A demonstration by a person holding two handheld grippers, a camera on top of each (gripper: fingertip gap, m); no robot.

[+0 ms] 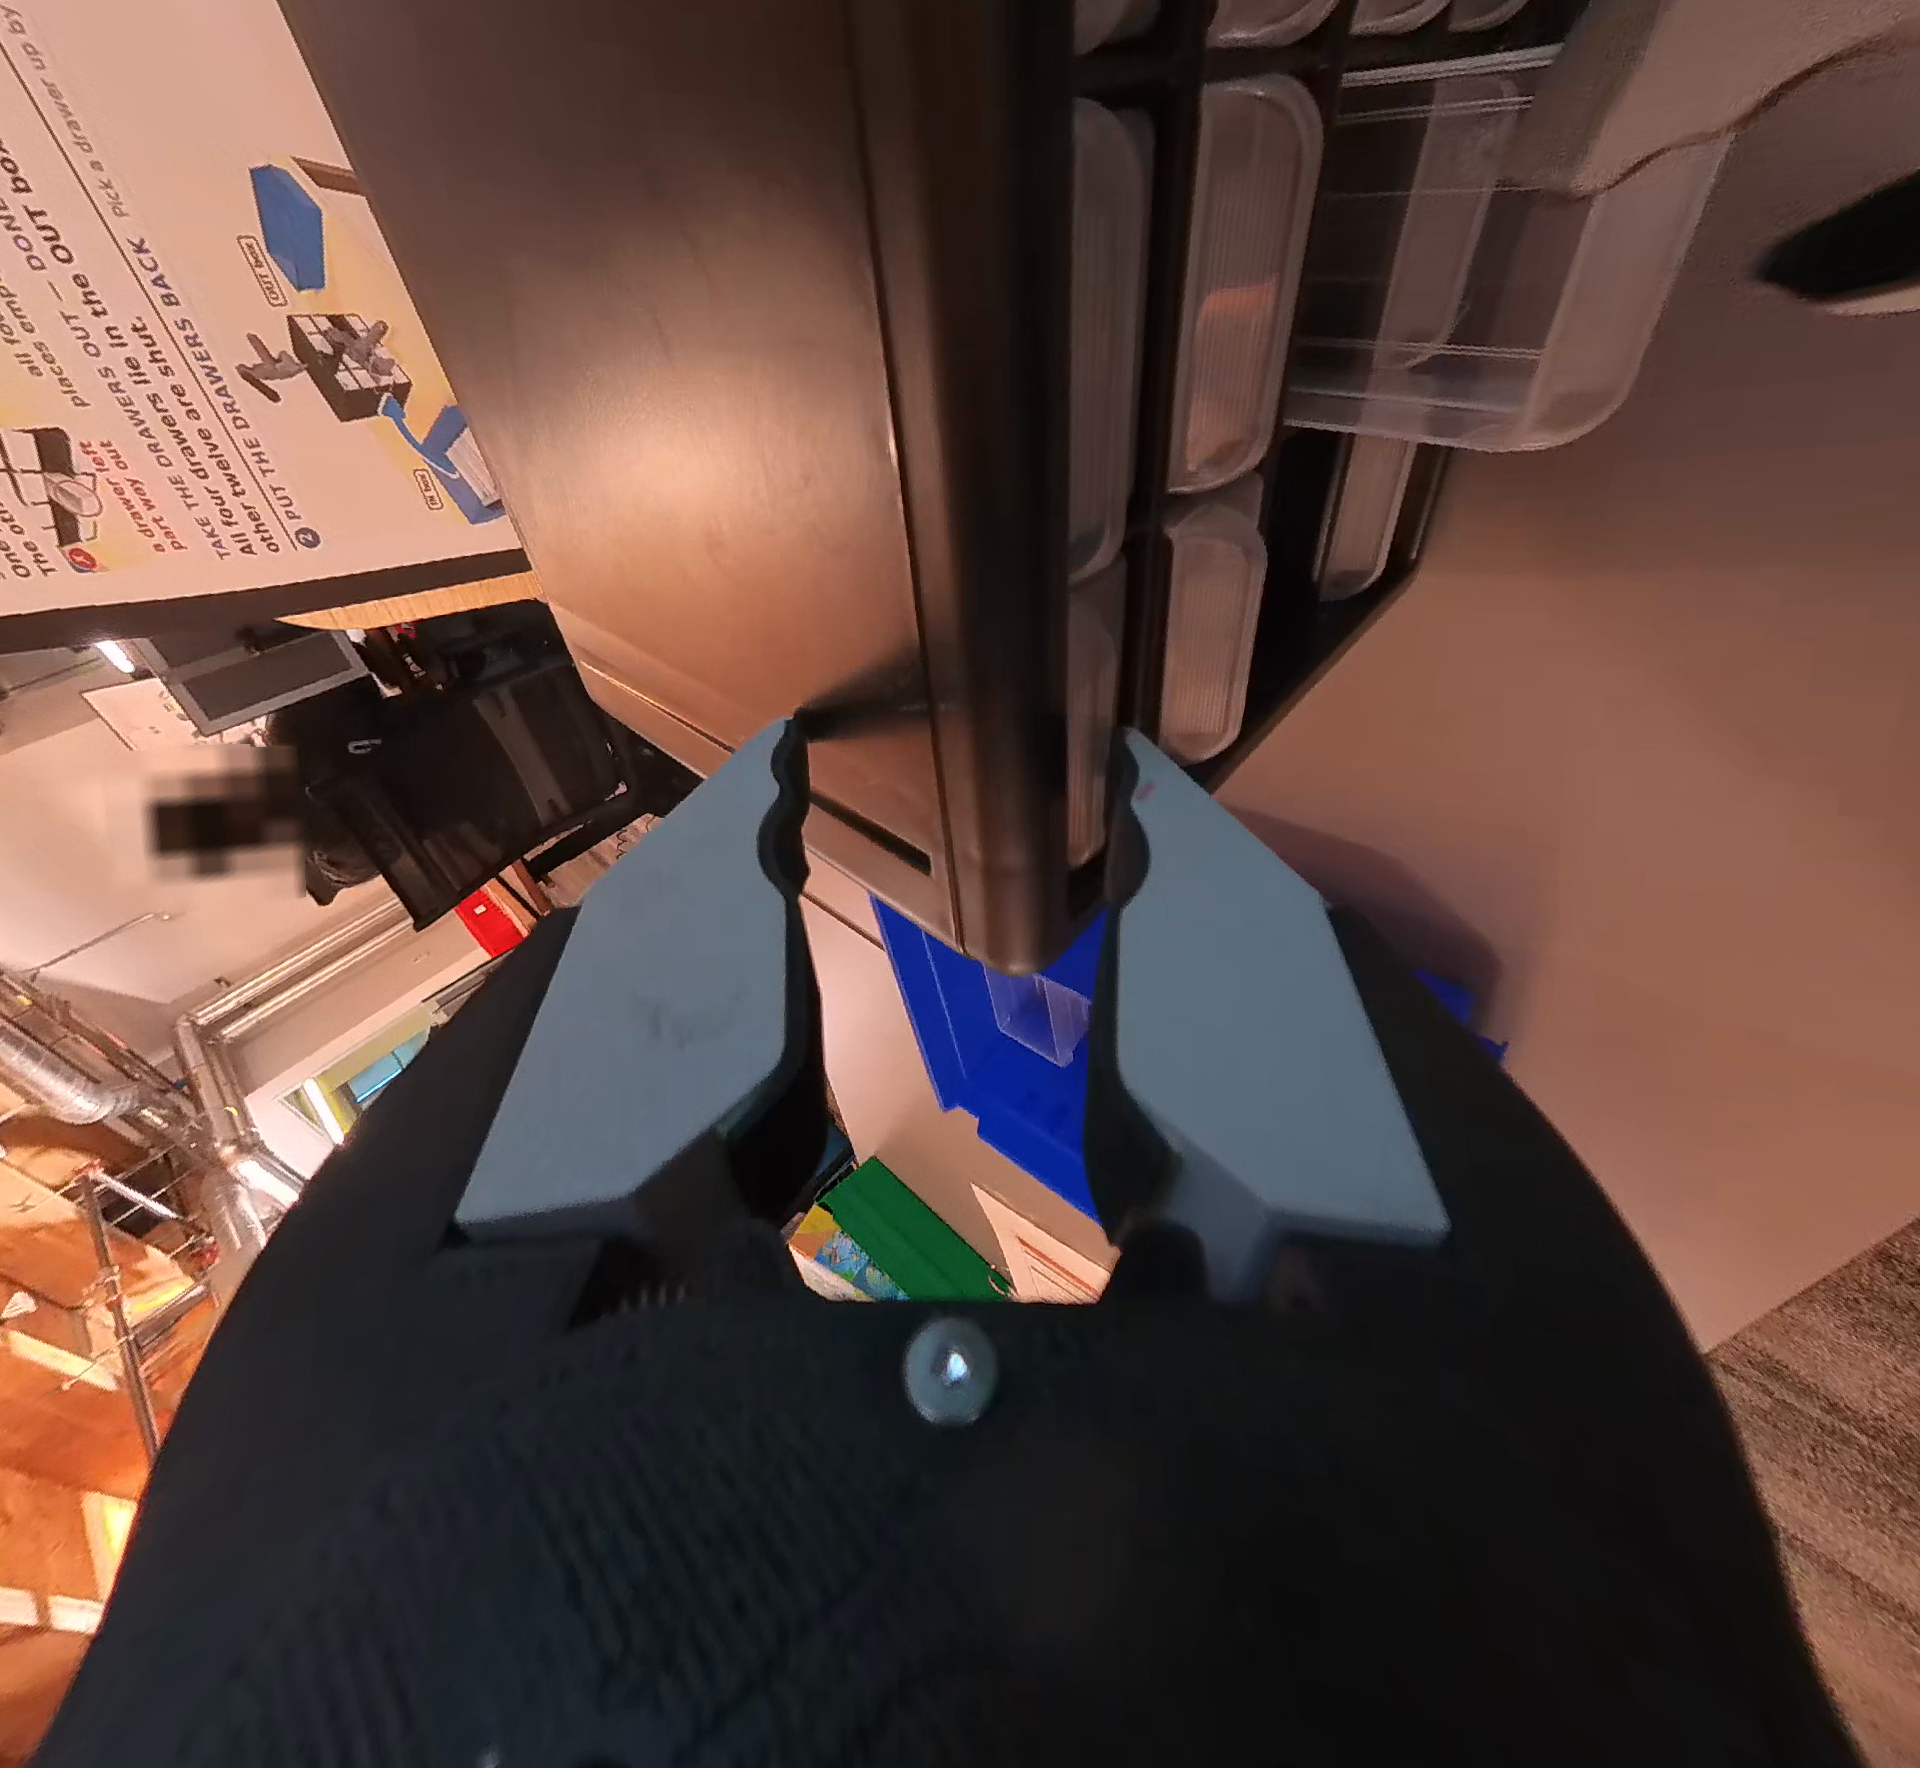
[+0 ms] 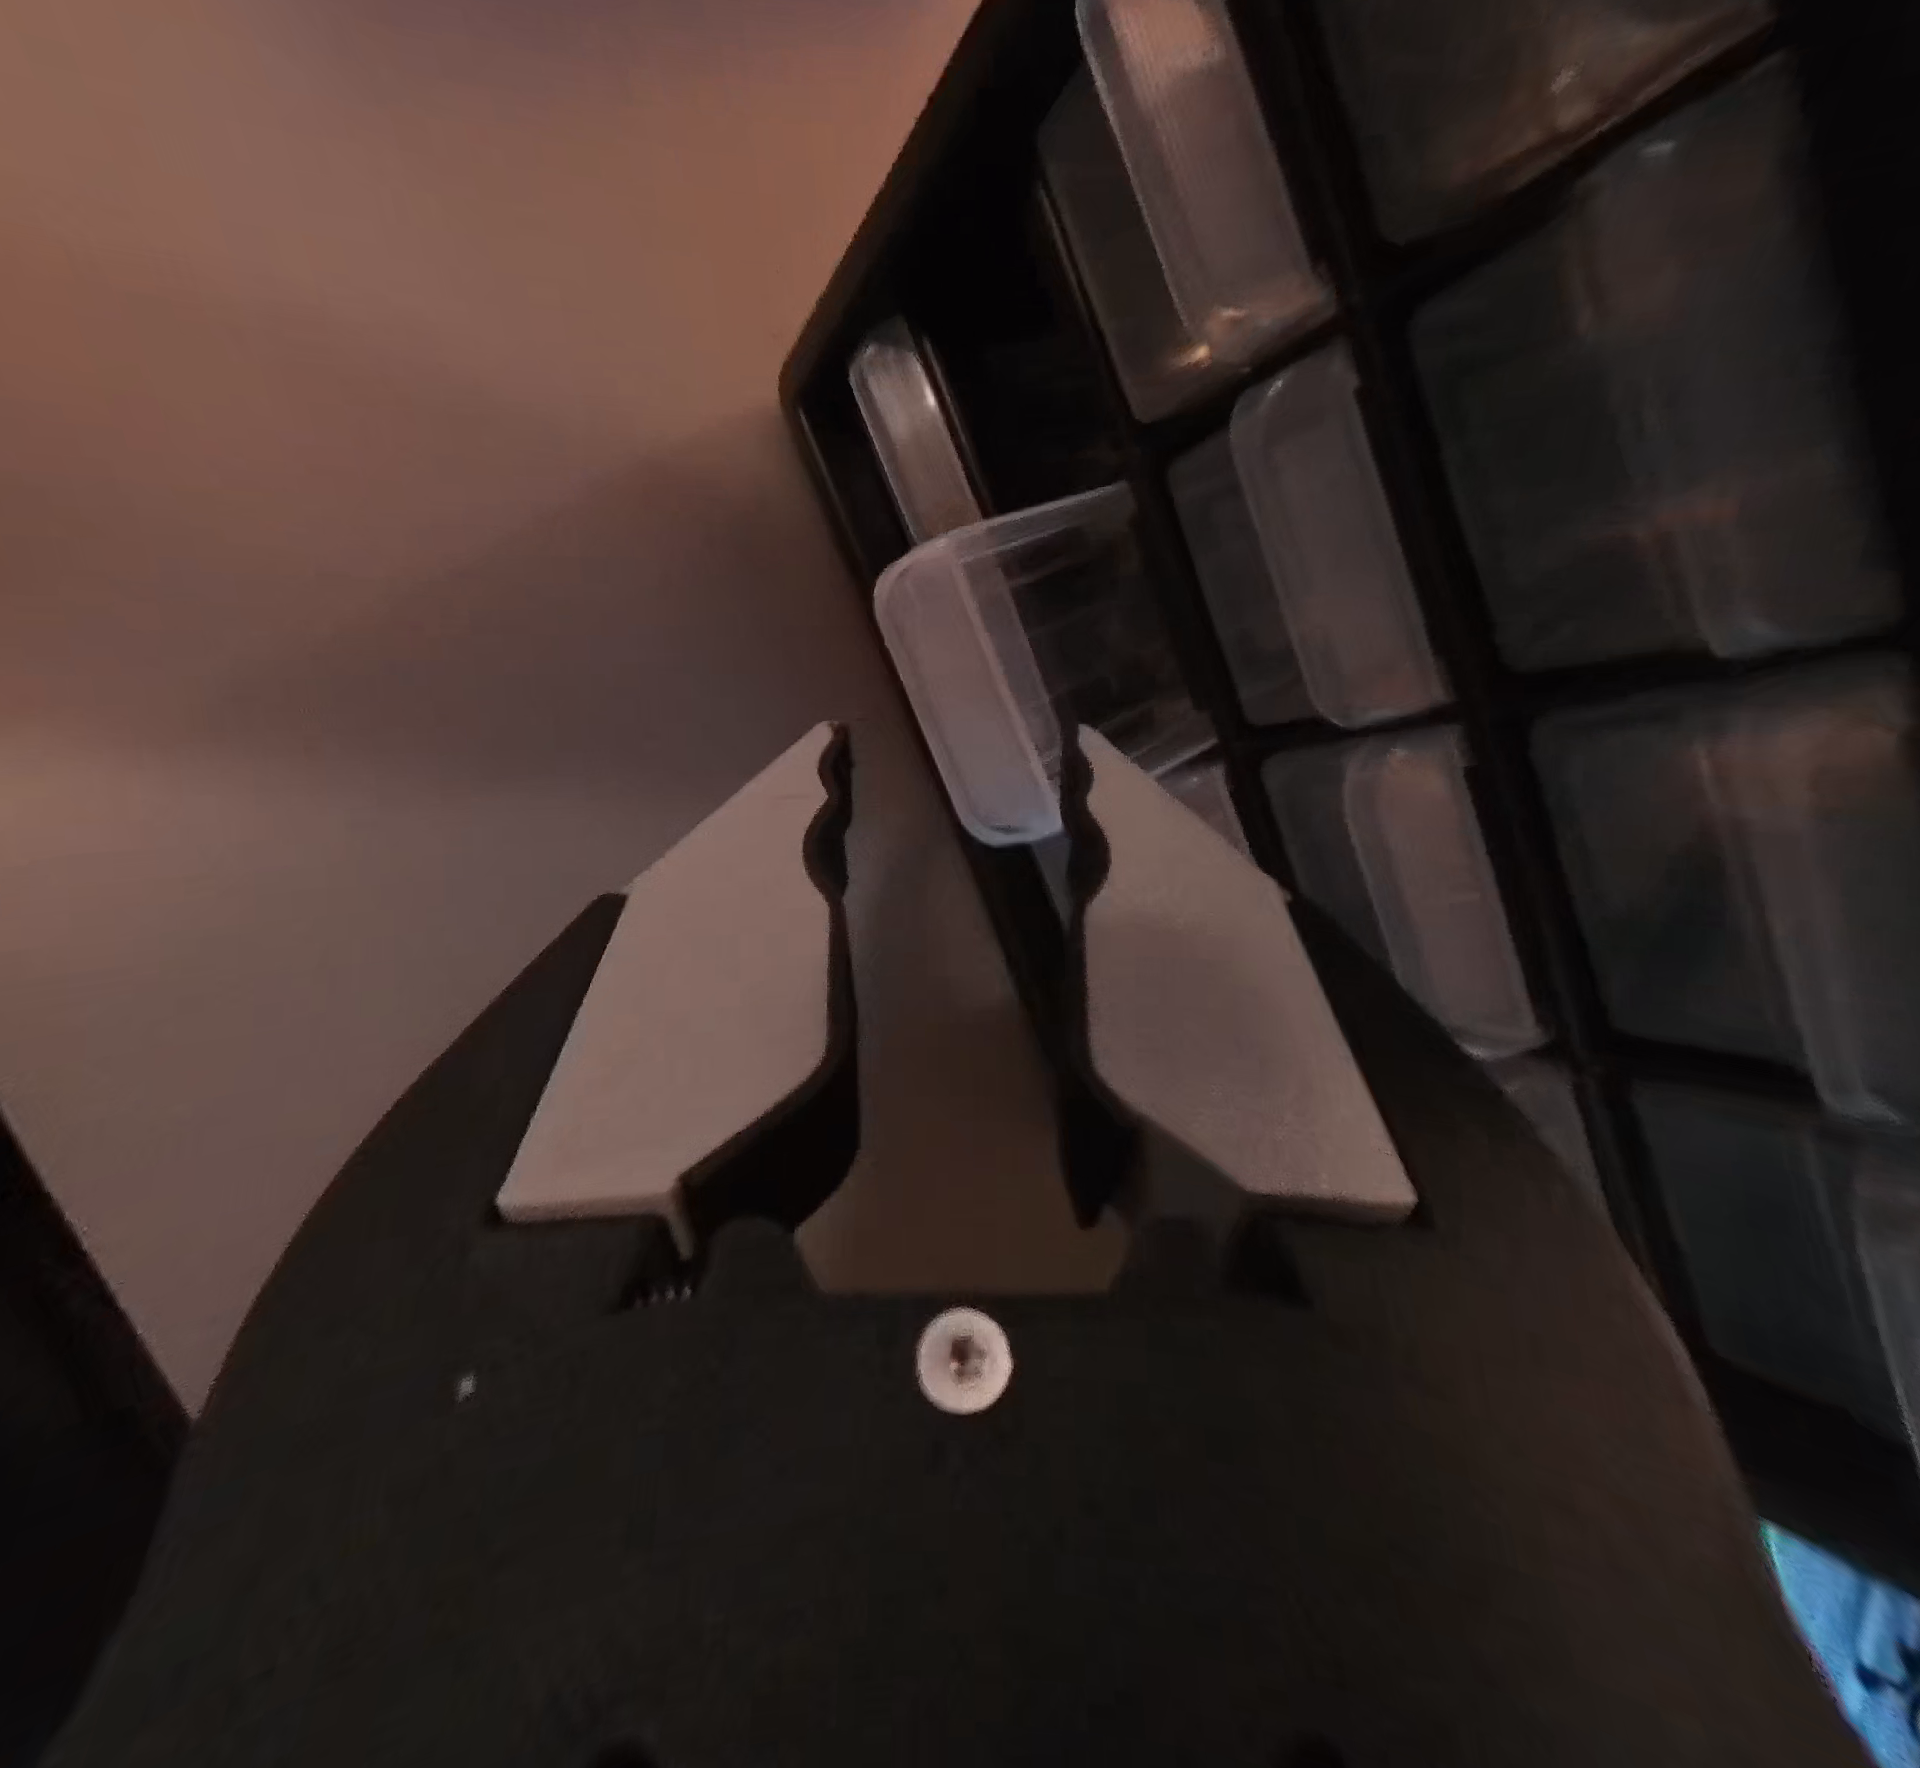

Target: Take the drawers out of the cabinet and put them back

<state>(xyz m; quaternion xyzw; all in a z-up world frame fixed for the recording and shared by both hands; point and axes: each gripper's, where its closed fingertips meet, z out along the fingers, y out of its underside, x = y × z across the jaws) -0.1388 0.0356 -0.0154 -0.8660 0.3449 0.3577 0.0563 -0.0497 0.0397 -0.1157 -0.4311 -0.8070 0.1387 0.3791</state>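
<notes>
Left tool (image 1: 956,804) clamps rigid cabinet (image 1: 675,284) corner | right tool (image 2: 956,783) spread at half-out drawer (image 2: 971,690), centre frame | light, slick, brittle plastic; grip front lip

A workshop or lab space is showing here: bare metal ducting (image 1: 62,1084) is running overhead, cardboard boxes (image 1: 62,1323) are sitting on wire racking, an instruction poster (image 1: 135,284) is standing beside the worktop (image 1: 1662,887), and blue parts bins (image 1: 997,1043) are lying about.
</notes>
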